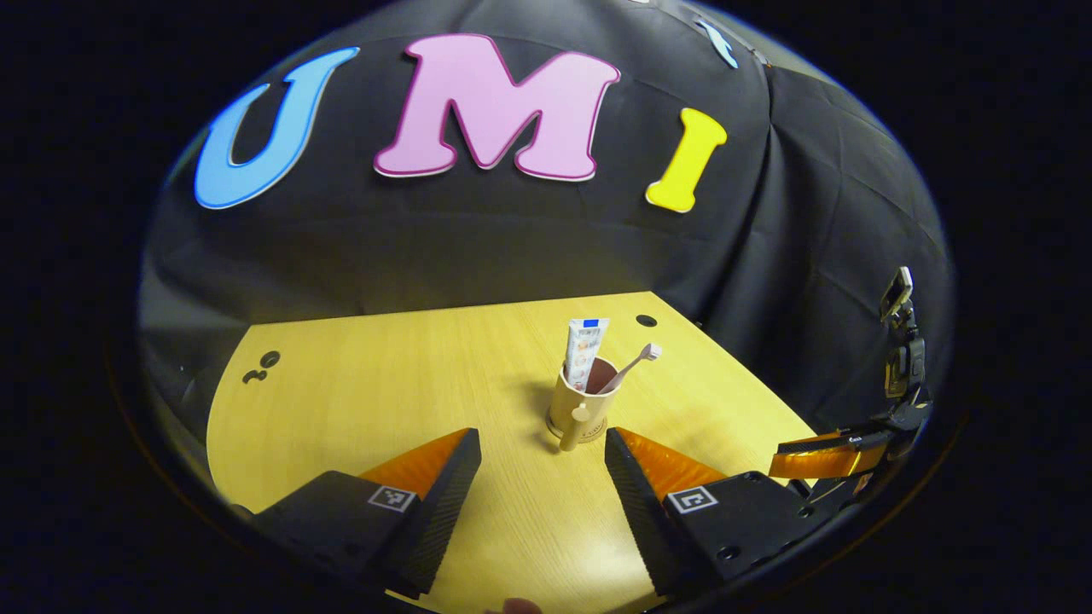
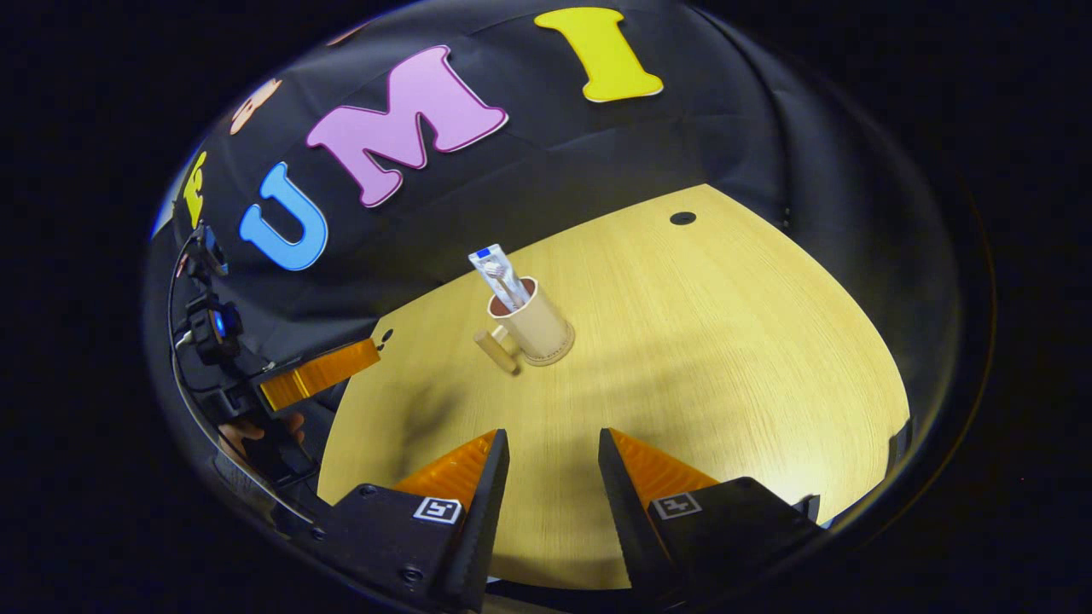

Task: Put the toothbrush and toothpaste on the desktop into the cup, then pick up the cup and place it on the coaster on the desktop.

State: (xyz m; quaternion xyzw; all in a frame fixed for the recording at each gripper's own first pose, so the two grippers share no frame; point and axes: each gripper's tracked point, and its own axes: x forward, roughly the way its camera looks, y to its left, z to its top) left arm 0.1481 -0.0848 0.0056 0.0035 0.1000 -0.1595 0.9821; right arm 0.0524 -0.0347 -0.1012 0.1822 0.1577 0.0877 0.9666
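Here the cup [image 1: 578, 410] stands upright on the wooden surface [image 1: 384, 401], its handle [image 1: 572, 428] turned toward the left gripper [image 1: 543, 465]. The toothpaste [image 1: 583, 348] rises straight out of the cup on its left side, and the toothbrush [image 1: 633, 364] leans out to the right with its head up. A thin disc seems to lie under the cup's base, perhaps the coaster, though the view is too small to be sure.

The left gripper hangs just short of the cup, its fingers spread wide with nothing between them, the cup in line with the gap. In the right gripper view the same cup [image 2: 533, 327] sits well ahead of the right gripper [image 2: 553, 465], whose fingers are likewise parted and empty above bare wood [image 2: 725, 341]. There the toothpaste [image 2: 495, 269] and toothbrush [image 2: 503, 286] overlap, tilted toward the booth's wall.

Each gripper appears at the edge of the other's view: the right one [image 1: 840, 456] at the far right, the left one [image 2: 320, 375] at the far left, both off the side of the surface.
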